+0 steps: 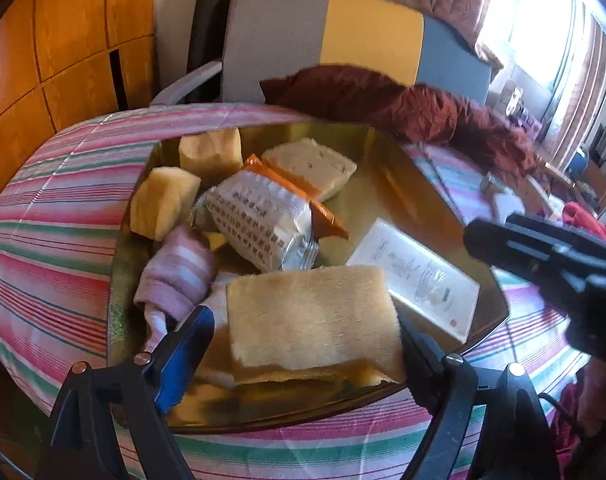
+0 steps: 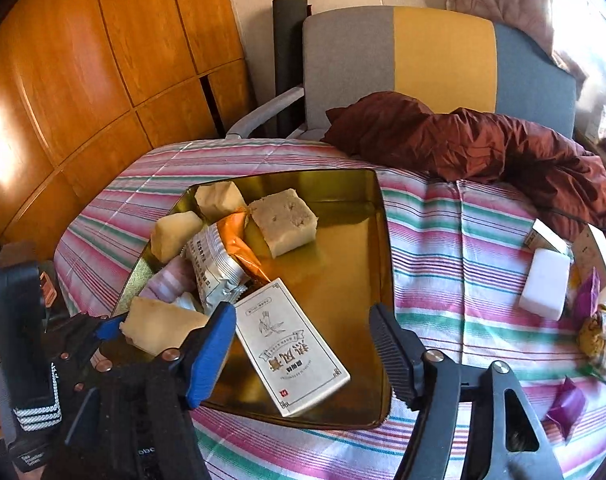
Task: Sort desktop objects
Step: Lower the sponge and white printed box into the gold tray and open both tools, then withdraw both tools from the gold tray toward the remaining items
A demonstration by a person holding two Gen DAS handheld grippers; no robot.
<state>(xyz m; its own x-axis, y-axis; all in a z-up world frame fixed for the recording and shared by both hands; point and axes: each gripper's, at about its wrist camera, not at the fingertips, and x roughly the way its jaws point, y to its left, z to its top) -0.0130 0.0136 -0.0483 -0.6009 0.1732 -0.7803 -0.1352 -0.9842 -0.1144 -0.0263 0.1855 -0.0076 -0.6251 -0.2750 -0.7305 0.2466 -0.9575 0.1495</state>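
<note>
Sponge (image 1: 311, 320) lies in the gold tray (image 1: 367, 140), between the wide jaws of the left gripper (image 1: 303, 354), not squeezed. White box (image 2: 291, 344) lies between the right gripper's (image 2: 303, 354) open jaws, at 6 o'clock in the tray.

rolled striped cloth (image 1: 175, 276) half hidden under silver packet (image 1: 263, 220) and sponge (image 1: 311, 320)
</note>
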